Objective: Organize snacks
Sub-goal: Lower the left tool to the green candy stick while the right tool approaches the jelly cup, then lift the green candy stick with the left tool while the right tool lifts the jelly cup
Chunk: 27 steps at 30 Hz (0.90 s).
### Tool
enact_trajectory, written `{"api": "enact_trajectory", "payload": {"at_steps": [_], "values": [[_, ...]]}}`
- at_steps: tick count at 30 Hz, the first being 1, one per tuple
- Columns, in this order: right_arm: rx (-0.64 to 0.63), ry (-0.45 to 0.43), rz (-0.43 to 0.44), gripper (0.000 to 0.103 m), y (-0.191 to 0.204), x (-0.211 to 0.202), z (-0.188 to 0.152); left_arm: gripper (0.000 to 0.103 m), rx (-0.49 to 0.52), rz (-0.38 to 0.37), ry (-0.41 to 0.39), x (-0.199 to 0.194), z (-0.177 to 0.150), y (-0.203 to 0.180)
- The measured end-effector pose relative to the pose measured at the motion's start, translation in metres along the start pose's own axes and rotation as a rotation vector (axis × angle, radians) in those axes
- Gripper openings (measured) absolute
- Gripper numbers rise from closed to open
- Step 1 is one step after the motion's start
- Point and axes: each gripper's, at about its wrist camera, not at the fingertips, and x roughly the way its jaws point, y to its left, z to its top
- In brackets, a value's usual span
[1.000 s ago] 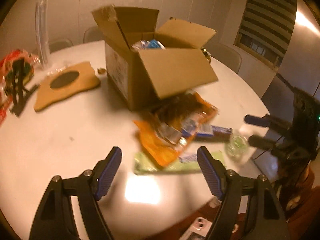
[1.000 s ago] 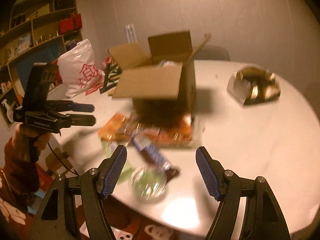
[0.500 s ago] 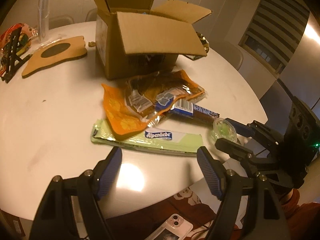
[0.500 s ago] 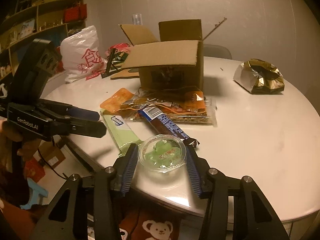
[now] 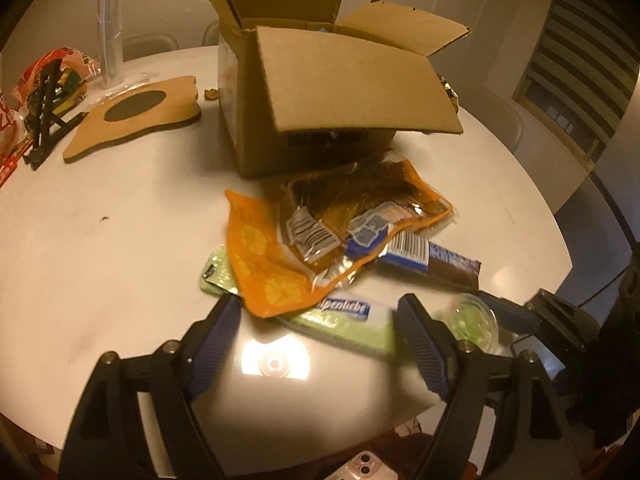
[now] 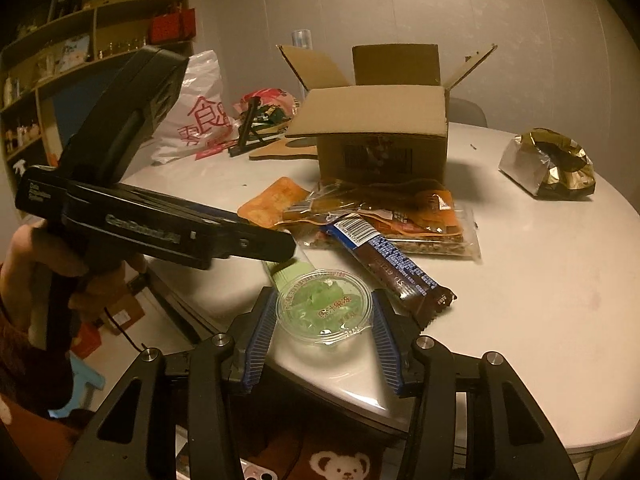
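Gripping a clear round jelly cup (image 6: 326,306) with green pieces inside, the right gripper (image 6: 325,316) is pressing its blue ribbed fingers (image 6: 259,334) against the cup's two sides at the near edge of the round white worktop (image 6: 540,264). Its fingers have just been closing, and the cup is sitting between them. The left gripper (image 5: 318,344) is hanging over the same near edge with its fingers (image 5: 214,338) spread wide and just opened further; they are straddling the near end of a long pale green candy pack (image 5: 352,322) lying flat on the worktop, without touching it. In the right wrist view a hand (image 6: 36,264) is holding the left gripper's black handle to the left of the cup. An orange snack bag (image 5: 264,256) is lying partly on top of the green pack, and a crinkled clear and orange packet (image 5: 360,208) is overlapping it behind. A brown chocolate bar (image 6: 396,270) with a barcode end is lying just beside the cup, slanting toward the pile. Behind the pile an open cardboard box (image 6: 384,128) is standing upright with its front flap folded outward. A crumpled gold foil wrapper (image 6: 550,164) is resting well apart on the right side, and a white plastic bag (image 6: 196,116) with red print is sitting at the far left.
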Motion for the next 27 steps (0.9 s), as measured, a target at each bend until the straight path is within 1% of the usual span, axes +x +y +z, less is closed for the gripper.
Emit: {"api": "enact_trajectory", "payload": {"at_steps": [2, 7, 10, 11, 12, 13, 15, 17, 21, 25, 26, 27], "values": [[0.000, -0.002, -0.026, 0.043, -0.003, -0.004, 0.000, 0.084, -0.002, 0.008, -0.007, 0.004, 0.003, -0.002], [0.025, -0.036, -0.078, 0.043, -0.013, -0.023, -0.001, 0.084, -0.012, 0.040, -0.024, 0.009, 0.008, -0.004], [0.036, -0.048, -0.101, 0.043, -0.019, -0.031, -0.001, 0.083, 0.013, 0.068, -0.035, 0.011, 0.007, -0.007], [0.043, -0.050, -0.104, 0.043, -0.022, -0.033, -0.002, 0.080, 0.031, 0.083, -0.038, 0.011, 0.005, -0.009], [0.047, -0.052, -0.108, 0.043, -0.023, -0.035, -0.002, 0.073, 0.050, 0.097, -0.040, 0.011, 0.004, -0.010], [0.053, -0.054, -0.114, 0.043, -0.025, -0.036, -0.002, 0.069, 0.071, 0.112, -0.044, 0.010, 0.002, -0.011], [0.063, -0.057, -0.121, 0.043, -0.029, -0.037, -0.002, 0.053, 0.105, 0.128, -0.048, 0.007, -0.001, -0.009], [0.073, -0.060, -0.122, 0.043, -0.033, -0.038, -0.001, 0.046, 0.122, 0.129, -0.044, 0.003, -0.004, -0.004], [0.084, -0.064, -0.134, 0.043, -0.040, -0.037, 0.002, 0.046, 0.153, 0.128, -0.030, -0.005, -0.009, 0.008], [0.082, -0.067, -0.145, 0.043, -0.042, -0.035, 0.007, 0.046, 0.144, 0.149, -0.020, -0.014, -0.014, 0.026], [0.078, -0.068, -0.151, 0.043, -0.042, -0.035, 0.008, 0.042, 0.144, 0.146, -0.021, -0.015, -0.015, 0.028], [0.076, -0.069, -0.156, 0.043, -0.042, -0.035, 0.009, 0.035, 0.151, 0.135, -0.024, -0.017, -0.017, 0.031]]}}
